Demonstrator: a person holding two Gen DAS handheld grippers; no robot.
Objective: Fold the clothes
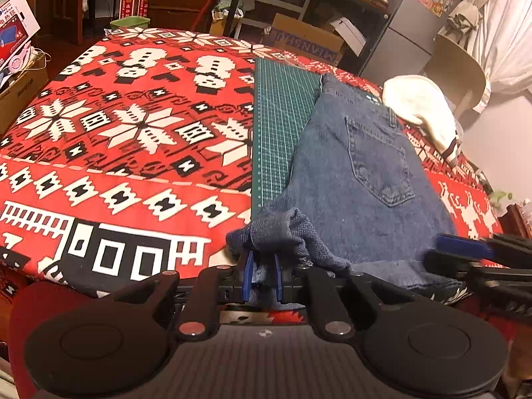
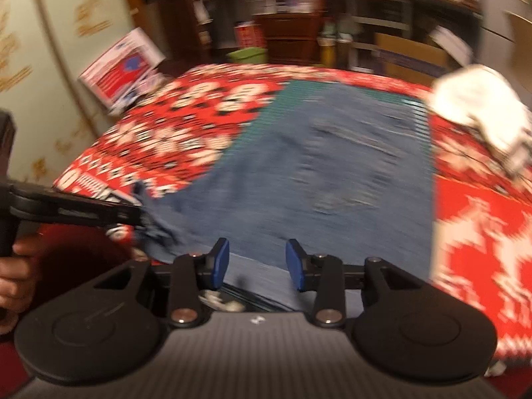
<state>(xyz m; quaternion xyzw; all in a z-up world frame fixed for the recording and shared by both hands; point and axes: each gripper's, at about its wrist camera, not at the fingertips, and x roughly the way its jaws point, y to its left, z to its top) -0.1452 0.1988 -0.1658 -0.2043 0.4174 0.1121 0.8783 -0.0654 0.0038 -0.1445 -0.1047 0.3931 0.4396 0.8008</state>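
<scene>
Left claw is clamped on a bunched corner of the jeans, which lie flat over the green mat near the desk's front edge — right claw stands apart over the denim, gripping nothing; red cloth left of the mat lies bare — a far box reads "MIANSHU"

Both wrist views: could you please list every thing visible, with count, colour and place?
jeans: one, blue, lying on the mat and blanket
cutting mat: one, green, under the jeans
blanket: one, red with white and black pattern, covering the surface
white garment: one, cream, far right edge
cardboard boxes: several, brown, behind the blanket
left tool: one, black with blue pads, shut on the jeans' near corner
right tool: one, black with blue pads, open above the jeans
</scene>
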